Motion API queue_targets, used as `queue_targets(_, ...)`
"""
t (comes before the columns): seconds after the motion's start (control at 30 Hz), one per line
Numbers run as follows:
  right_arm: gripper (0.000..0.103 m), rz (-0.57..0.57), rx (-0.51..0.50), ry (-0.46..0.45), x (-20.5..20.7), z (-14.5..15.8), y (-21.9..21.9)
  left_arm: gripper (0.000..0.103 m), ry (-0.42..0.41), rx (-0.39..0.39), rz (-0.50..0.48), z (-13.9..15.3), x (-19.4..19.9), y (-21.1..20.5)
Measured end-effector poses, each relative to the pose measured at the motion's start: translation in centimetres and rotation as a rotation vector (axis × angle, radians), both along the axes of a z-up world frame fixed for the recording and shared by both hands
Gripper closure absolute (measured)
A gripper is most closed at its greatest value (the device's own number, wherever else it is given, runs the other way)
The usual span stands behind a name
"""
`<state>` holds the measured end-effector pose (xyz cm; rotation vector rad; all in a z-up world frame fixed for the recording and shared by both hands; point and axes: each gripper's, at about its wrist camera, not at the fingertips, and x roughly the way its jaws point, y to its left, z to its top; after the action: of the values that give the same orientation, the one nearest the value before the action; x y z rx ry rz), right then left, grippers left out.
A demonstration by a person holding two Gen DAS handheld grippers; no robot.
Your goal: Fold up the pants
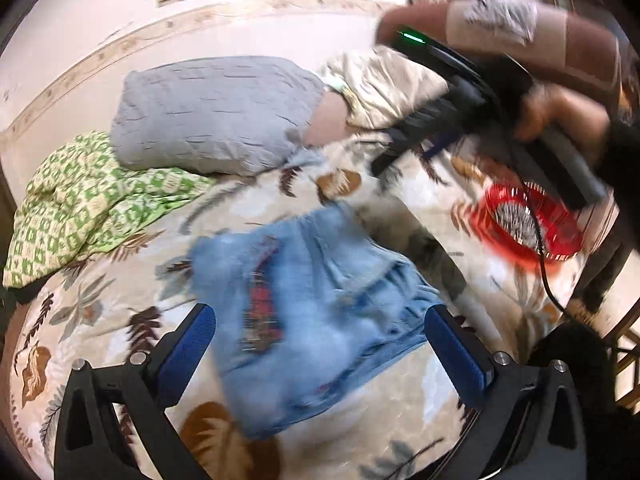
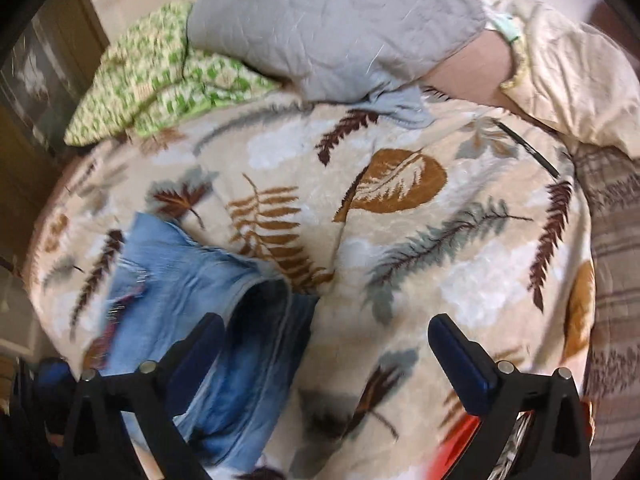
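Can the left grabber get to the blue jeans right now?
Probably yes. The left gripper is open, with the blue jeans lying on the leaf blanket right between its fingers. Nothing sits over them; the right gripper is off to the far side.

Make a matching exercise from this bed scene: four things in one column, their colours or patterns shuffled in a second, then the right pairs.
Things:
1. pants
2. pillow
3. basket
4. crumpled cloth

Colours:
A. green and cream check
B. red
C. light blue denim
D. grey

Pairs: 1-C, 2-D, 3-B, 4-A
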<state>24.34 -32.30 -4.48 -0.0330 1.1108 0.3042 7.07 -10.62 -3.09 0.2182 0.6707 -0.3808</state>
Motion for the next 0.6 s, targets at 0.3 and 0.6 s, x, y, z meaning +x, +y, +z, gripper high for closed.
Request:
queue_targets(0.3, 0.000, -0.078, 0.246, 0.146, -5.7, -3.3, 1.1, 0.000, 0.262, -0.266, 0.036, -1.2, 6.2, 9.3)
queue_targets(0.6, 0.000, -0.227, 0.483, 0.295, -5.9, -9.2, 0.1, 0.000, 0.569, -0.491, 0.088, -7.5, 13.2, 10.5)
